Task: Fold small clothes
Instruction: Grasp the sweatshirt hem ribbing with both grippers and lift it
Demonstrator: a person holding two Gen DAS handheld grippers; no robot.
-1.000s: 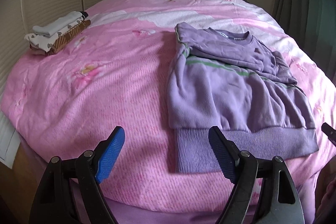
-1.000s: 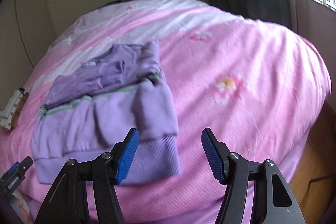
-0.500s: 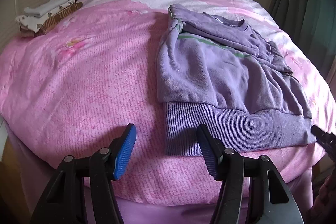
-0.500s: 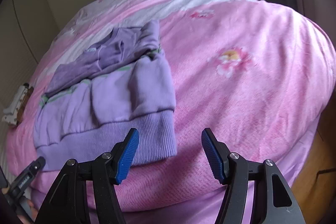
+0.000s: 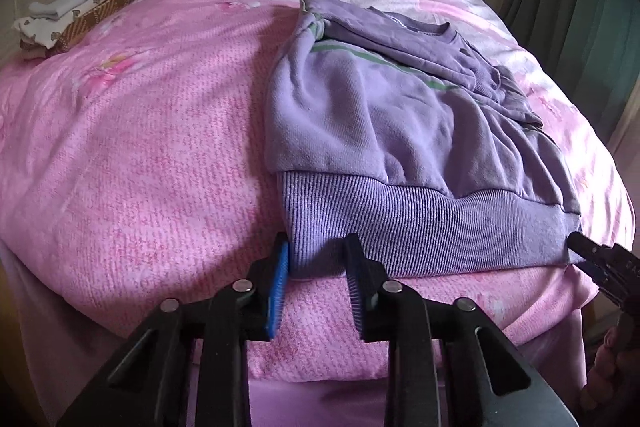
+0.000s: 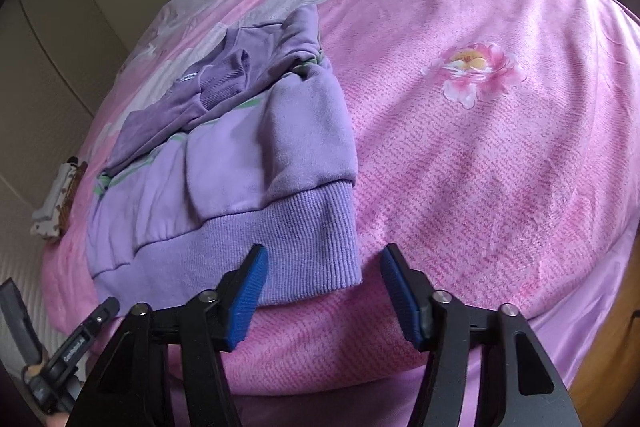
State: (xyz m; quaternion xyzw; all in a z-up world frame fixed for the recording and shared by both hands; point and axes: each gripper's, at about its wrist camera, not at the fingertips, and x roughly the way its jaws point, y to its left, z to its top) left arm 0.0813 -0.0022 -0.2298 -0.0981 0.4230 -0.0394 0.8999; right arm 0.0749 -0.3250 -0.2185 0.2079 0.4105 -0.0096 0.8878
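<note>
Progress looks partial to me: at the far left edge of the bed (image 5: 160, 155) a small stack of folded clothes (image 5: 76, 15) already sits done, and the purple sweatshirt (image 5: 400, 115) on the pink bedspread is the piece in hand. Its sleeves are already laid in across the chest, so what I judge is left is bringing the hem up toward the collar and then moving it to the stack. My left hand-held gripper (image 5: 318, 267) has just been closing, and the left corner of the ribbed hem (image 5: 420, 231) sits between its blue pads, pinched or very nearly so. My right hand-held gripper (image 6: 322, 283) has also been narrowing, but its jaws stand apart, straddling the hem's right corner with the right pad clear of the cloth. The sweatshirt lies flat, hem nearest me at the bed's front edge, collar away; it is soft fleece, lilac with a thin green stripe, a little rumpled over the right side.
</note>
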